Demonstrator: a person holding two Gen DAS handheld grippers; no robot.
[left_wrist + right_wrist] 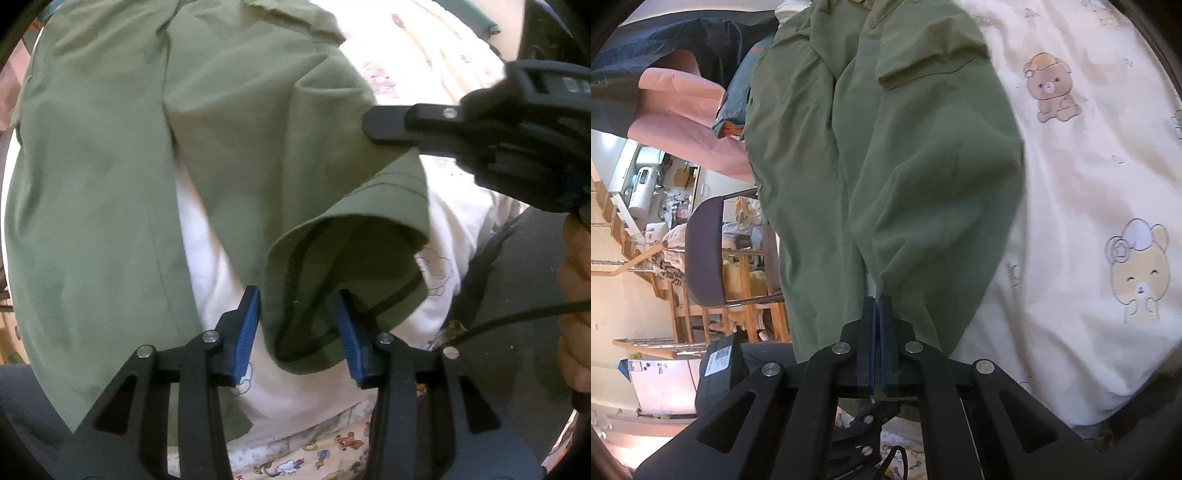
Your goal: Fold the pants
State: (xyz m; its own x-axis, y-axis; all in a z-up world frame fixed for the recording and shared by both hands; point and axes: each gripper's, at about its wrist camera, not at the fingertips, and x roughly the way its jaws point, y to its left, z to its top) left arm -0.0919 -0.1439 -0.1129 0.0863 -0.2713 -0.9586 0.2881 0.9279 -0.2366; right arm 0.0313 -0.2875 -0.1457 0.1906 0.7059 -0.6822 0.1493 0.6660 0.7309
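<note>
On the bed, over a cream sheet [1071,177] printed with cartoon bears, the green pants [886,155] are laid out, legs running toward 12 o'clock in the right wrist view. The right tongs [877,317] are seen pressed together, pinching a fold of the pants at 6 o'clock. In the left wrist view the left tongs [295,321] are held spread, blue pads [245,332] apart; the open cuff [332,295] of one leg is draped between them, the 3 o'clock pad tucked inside the cuff. No squeeze on the cloth is seen. A pink cushion [687,122] and a chair [705,251] are noted at 9 o'clock, beside the bed.
</note>
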